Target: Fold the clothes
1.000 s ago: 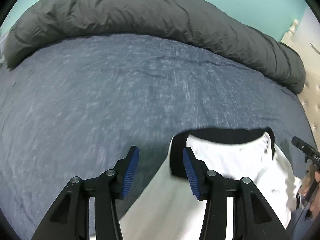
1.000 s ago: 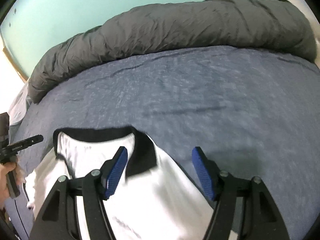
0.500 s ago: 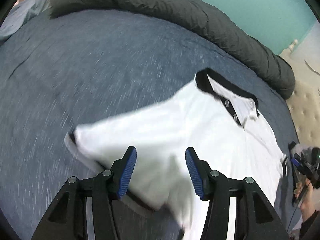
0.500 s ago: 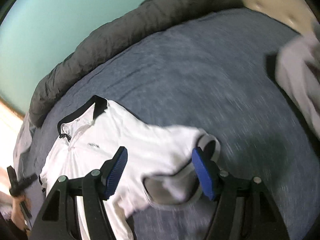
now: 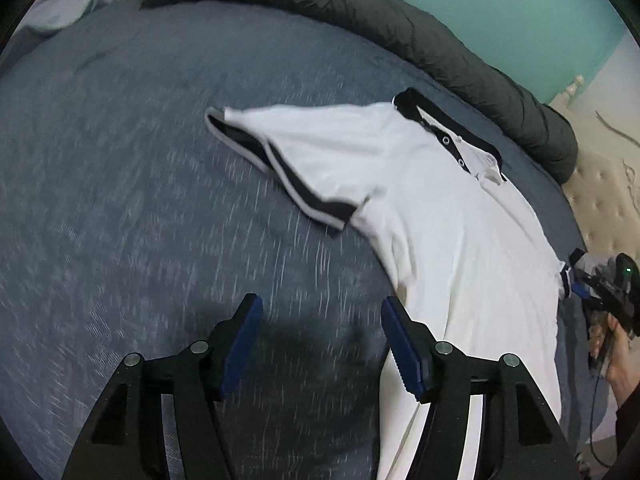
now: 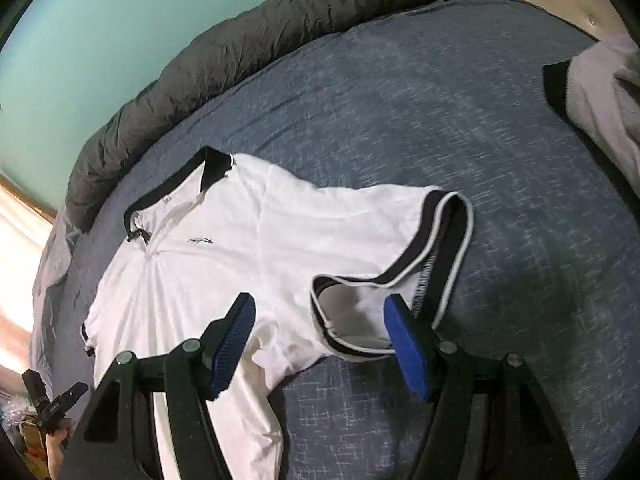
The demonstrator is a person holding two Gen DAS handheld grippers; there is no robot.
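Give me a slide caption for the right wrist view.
Open right hand-held gripper above a white polo shirt spread on a blue bed.

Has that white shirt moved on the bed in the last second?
Yes. The white shirt now lies spread out with both sleeves showing, its collar nearer the dark duvet. A second ago only the collar end showed, at the open fingers.

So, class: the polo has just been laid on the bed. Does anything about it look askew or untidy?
Yes. The polo is not flat: the sleeve by the right tool gapes open with its cuff curled, and cloth bunches under the armpit. The collar lies unevenly. Both tools are open and hold nothing.
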